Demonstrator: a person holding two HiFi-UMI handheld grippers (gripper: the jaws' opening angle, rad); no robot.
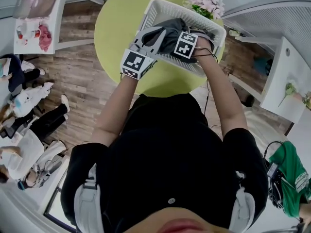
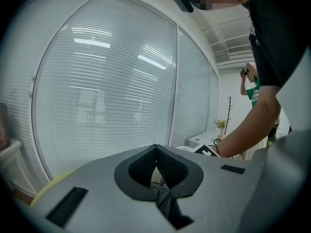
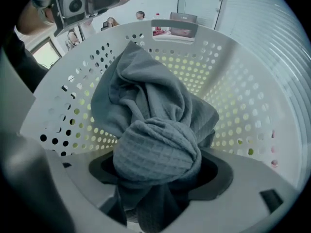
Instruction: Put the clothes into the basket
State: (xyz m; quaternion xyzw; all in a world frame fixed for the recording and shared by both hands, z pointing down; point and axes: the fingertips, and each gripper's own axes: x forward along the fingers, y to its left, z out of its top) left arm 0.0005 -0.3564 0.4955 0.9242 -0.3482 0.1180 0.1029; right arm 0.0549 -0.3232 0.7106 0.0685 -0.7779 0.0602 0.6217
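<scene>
A white perforated basket (image 1: 217, 29) stands on the round yellow-green table (image 1: 116, 28). A dark grey cloth (image 1: 171, 32) hangs into it from both grippers. My left gripper (image 1: 154, 35) is over the basket's near left rim. In the left gripper view its jaws (image 2: 156, 174) are shut on a thin fold of the cloth (image 2: 164, 198). My right gripper (image 1: 183, 41) is above the basket's middle. In the right gripper view a thick bunch of the cloth (image 3: 155, 149) fills its wide-set jaws, and the rest drapes down toward the basket wall (image 3: 252, 81).
Pink flowers (image 1: 206, 4) stand right behind the basket on the table. A white shelf with clothes (image 1: 36, 18) is at the far left, with people (image 1: 29, 101) beside it. White furniture (image 1: 286, 76) and a person in green (image 1: 291, 178) are on the right.
</scene>
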